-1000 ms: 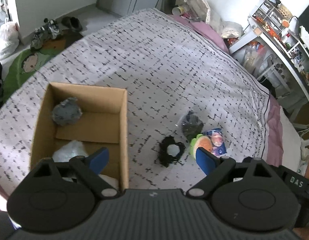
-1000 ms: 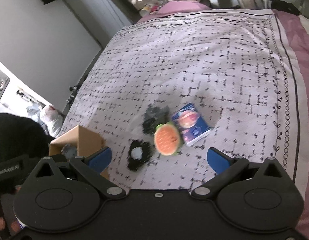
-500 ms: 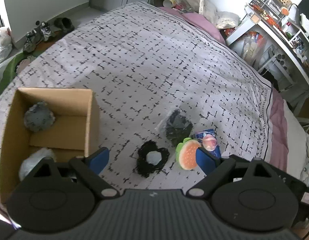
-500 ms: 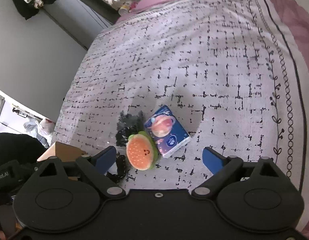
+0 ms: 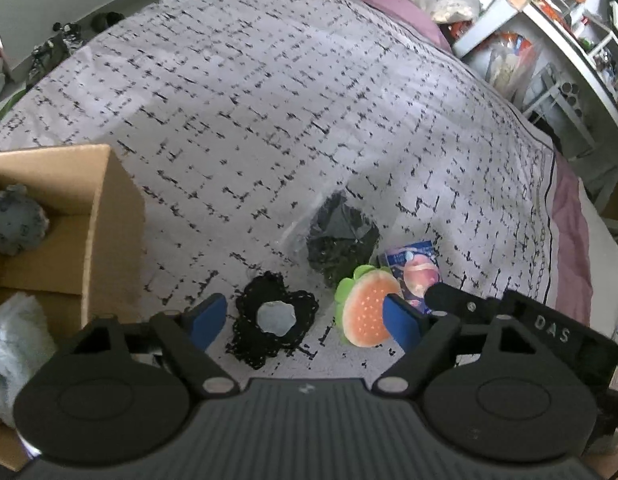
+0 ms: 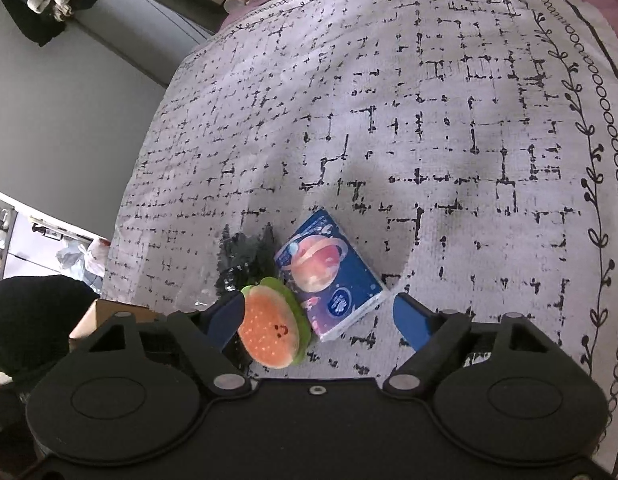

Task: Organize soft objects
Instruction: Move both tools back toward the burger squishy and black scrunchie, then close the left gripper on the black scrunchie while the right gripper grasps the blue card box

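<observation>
Right gripper (image 6: 319, 322), jaws wide and empty, hangs over the burger toy (image 6: 271, 330) on the bed (image 6: 429, 100); the toy lies toward its left finger. Left gripper (image 5: 299, 318), equally wide, frames the black scrunchie (image 5: 275, 318) beside the box (image 5: 97, 236).

**Hidden and cut off**

The box (image 5: 89, 216) left of the left claw (image 5: 305, 318) runs off the picture's edge. The right claw (image 6: 319, 322) hides the burger toy's (image 6: 271, 334) near rim. The bagged dark item (image 6: 245, 258) beyond is too blurred to identify.
</observation>
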`<state>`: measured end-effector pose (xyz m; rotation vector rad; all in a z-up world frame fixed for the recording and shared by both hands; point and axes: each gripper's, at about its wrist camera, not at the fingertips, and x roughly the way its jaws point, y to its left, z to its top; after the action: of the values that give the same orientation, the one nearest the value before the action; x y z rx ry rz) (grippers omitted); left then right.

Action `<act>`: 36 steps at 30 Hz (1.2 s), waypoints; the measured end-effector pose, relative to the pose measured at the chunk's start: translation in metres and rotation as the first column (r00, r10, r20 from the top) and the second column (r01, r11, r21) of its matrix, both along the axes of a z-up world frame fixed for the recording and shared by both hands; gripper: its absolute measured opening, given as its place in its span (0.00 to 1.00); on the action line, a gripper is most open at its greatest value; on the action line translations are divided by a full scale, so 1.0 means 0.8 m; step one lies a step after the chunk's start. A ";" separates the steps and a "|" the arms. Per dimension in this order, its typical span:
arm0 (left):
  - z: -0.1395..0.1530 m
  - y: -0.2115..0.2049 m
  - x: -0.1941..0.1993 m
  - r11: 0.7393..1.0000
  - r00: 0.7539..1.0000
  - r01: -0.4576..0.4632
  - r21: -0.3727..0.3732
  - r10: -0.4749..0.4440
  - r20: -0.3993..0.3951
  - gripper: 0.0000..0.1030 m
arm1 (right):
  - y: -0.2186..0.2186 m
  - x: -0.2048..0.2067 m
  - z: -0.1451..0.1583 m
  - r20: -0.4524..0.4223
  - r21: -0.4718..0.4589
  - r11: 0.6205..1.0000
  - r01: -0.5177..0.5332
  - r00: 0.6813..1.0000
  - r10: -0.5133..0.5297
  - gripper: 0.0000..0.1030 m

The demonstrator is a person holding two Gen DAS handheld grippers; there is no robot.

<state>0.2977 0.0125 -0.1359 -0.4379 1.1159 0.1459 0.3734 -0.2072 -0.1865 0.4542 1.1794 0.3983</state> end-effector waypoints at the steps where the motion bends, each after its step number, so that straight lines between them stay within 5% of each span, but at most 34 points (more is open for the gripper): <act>1: -0.004 -0.003 0.002 1.000 1.000 0.010 0.006 -0.010 -0.004 0.78 | 0.000 0.002 -0.003 -0.007 0.000 1.000 0.003 1.000 -0.003 0.74; 6: -0.031 -0.006 0.008 1.000 0.999 0.009 0.014 -0.009 -0.051 0.65 | 0.004 0.007 -0.015 -0.019 0.005 1.000 -0.012 1.000 0.012 0.71; 13: -0.058 -0.007 0.017 1.000 0.996 0.010 0.021 -0.008 -0.090 0.65 | 0.017 0.010 -0.021 0.008 -0.031 0.999 -0.044 0.999 0.044 0.69; 15: -0.064 -0.008 0.020 1.000 0.995 0.011 0.020 -0.009 -0.095 0.64 | 0.019 0.008 -0.022 0.027 -0.057 0.997 -0.051 0.998 0.053 0.62; 17: -0.067 -0.007 0.022 1.000 0.996 0.012 0.019 -0.010 -0.094 0.61 | 0.022 0.008 -0.023 0.042 -0.094 0.994 -0.060 0.997 0.064 0.43; 22: -0.071 -0.005 0.020 0.999 0.996 0.014 0.035 -0.010 -0.090 0.31 | 0.015 0.004 -0.021 0.057 -0.087 0.995 -0.055 0.997 0.060 0.29; 25: -0.067 0.001 0.014 1.000 0.997 0.000 0.019 0.001 -0.074 0.23 | 0.011 0.001 -0.019 0.055 -0.079 0.996 -0.043 0.997 0.048 0.24; 32: -0.042 0.005 -0.005 1.000 1.000 0.005 0.010 -0.005 -0.016 0.19 | 0.002 -0.014 -0.003 0.070 -0.100 0.995 -0.021 0.997 0.029 0.20; 33: -0.038 0.006 -0.008 1.000 1.000 0.009 0.007 -0.008 -0.008 0.19 | 0.001 -0.016 -0.001 0.073 -0.099 0.995 -0.019 0.997 0.026 0.18; 34: -0.036 0.007 -0.009 1.000 1.000 0.010 0.005 -0.010 -0.003 0.19 | -0.001 -0.018 0.001 0.069 -0.097 0.995 -0.021 0.997 0.027 0.00; 36: -0.028 0.009 -0.014 1.000 1.000 0.013 -0.004 -0.013 0.010 0.19 | -0.006 -0.020 0.006 0.060 -0.069 0.998 -0.012 0.998 0.016 0.00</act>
<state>0.2869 0.0199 -0.1581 -0.4345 1.1090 0.1304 0.3573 -0.2119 -0.1820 0.3720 1.1348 0.3797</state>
